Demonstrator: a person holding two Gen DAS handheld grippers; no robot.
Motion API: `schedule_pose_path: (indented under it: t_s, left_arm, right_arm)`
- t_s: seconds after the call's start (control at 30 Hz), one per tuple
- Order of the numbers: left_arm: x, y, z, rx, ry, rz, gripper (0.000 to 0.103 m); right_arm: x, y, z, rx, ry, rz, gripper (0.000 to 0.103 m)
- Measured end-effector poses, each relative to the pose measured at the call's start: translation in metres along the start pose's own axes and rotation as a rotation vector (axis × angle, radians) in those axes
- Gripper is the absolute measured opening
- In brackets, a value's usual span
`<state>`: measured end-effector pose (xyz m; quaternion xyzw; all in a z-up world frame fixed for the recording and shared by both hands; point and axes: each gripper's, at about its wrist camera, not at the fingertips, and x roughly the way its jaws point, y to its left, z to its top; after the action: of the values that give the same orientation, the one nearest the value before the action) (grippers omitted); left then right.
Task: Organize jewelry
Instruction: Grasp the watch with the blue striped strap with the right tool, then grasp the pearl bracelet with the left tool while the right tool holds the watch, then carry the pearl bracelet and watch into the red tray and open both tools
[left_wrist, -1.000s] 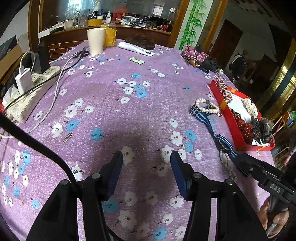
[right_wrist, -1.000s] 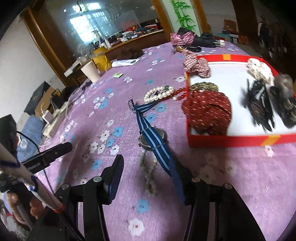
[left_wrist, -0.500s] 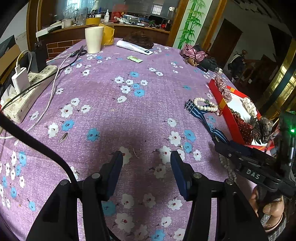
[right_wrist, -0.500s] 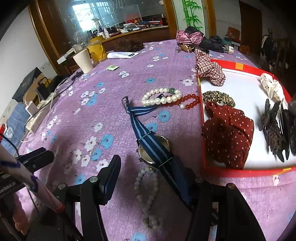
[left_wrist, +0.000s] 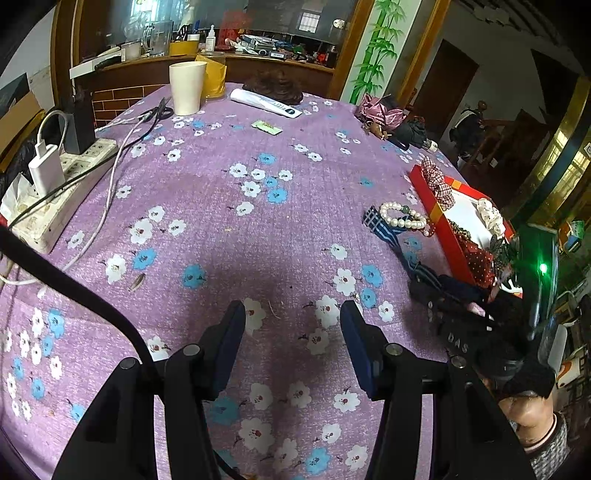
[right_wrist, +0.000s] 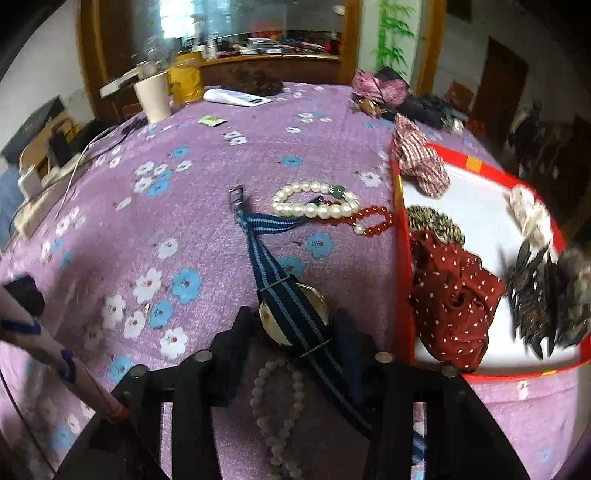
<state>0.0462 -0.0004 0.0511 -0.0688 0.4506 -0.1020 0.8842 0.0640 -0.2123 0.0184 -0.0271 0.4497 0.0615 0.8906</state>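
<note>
The right claw (right_wrist: 291, 332), its jaws just closing, brackets the striped-strap watch (right_wrist: 293, 314) at six o'clock on the desk (right_wrist: 207, 155), beside the red box (right_wrist: 400, 221) at three o'clock, presumably its destination, while the left claw (left_wrist: 291, 343) waits spread and empty.

left tongs (left_wrist: 291, 345): black arms, blue pads, round silver screws; right tongs (right_wrist: 291, 332): black, "DAS" marking
</note>
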Motion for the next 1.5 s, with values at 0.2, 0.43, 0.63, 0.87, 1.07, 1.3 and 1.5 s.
schedule_pose_path:
  t_s: [0.2,0.43,0.63,0.87,1.07,1.3,1.5]
  left_arm:
    - [0.005,-0.005,0.019,0.026,0.02,0.001,0.052]
    - [0.028,-0.034,0.054,0.081,0.013,-0.012,0.055]
    - [0.08,-0.079,0.076,0.166,0.082,-0.053,0.055]
    - [0.121,-0.124,0.081,0.302,0.103,-0.091,0.055]
    - [0.142,-0.157,0.069,0.49,0.096,-0.081,0.054]
    - [0.15,-0.166,0.07,0.535,0.105,-0.064,0.009]
    - [0.131,-0.15,0.071,0.468,0.095,-0.108,0.009]
  right_arm:
    - [-0.02,-0.008,-0.002,0.055,-0.044,0.077,0.044]
    - [-0.068,-0.041,-0.009,0.17,-0.144,0.189,0.044]
    - [-0.093,-0.077,-0.018,0.276,-0.182,0.26,0.044]
    - [-0.112,-0.112,-0.024,0.331,-0.219,0.273,0.044]
    - [-0.104,-0.134,-0.024,0.377,-0.214,0.292,0.044]
    - [-0.098,-0.141,-0.021,0.395,-0.212,0.318,0.044]
    - [-0.104,-0.14,-0.02,0.388,-0.226,0.318,0.044]
